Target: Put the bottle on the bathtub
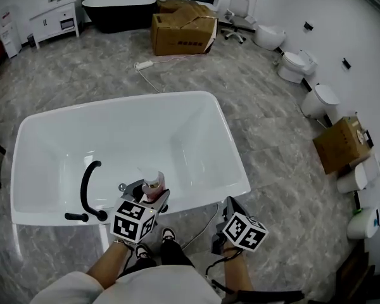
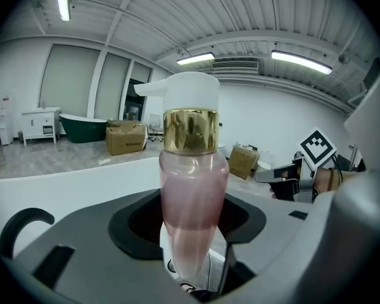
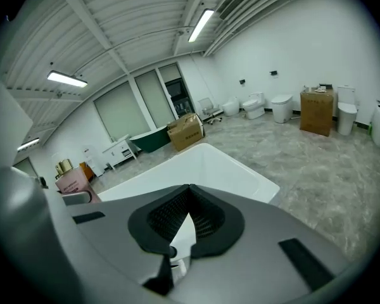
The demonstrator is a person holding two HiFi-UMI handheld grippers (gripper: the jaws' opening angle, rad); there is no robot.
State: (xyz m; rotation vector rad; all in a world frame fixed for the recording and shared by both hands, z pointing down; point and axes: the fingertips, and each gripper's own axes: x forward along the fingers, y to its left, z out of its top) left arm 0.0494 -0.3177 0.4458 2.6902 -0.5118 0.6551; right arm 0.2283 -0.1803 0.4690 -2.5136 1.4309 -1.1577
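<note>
Left gripper (image 2: pixel 193 261) is clamped on the pink bottle (image 2: pixel 193 189), jaws on its lower body. The bottle's long axis is vertical, with the gold collar and white pump on top and the spout pointing left in the left gripper view. Print near its base is too cut off to read. It is held over the near rim of the white bathtub (image 1: pixel 231 138), right of the black faucet (image 1: pixel 87 192). Right gripper (image 3: pixel 189 194) is closed and empty, just off the tub. The cardboard box (image 1: pixel 180 33) has red print, illegible.

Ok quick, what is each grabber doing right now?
Left gripper: closed on the pink bottle.
Right gripper: closed, holding nothing.
</note>
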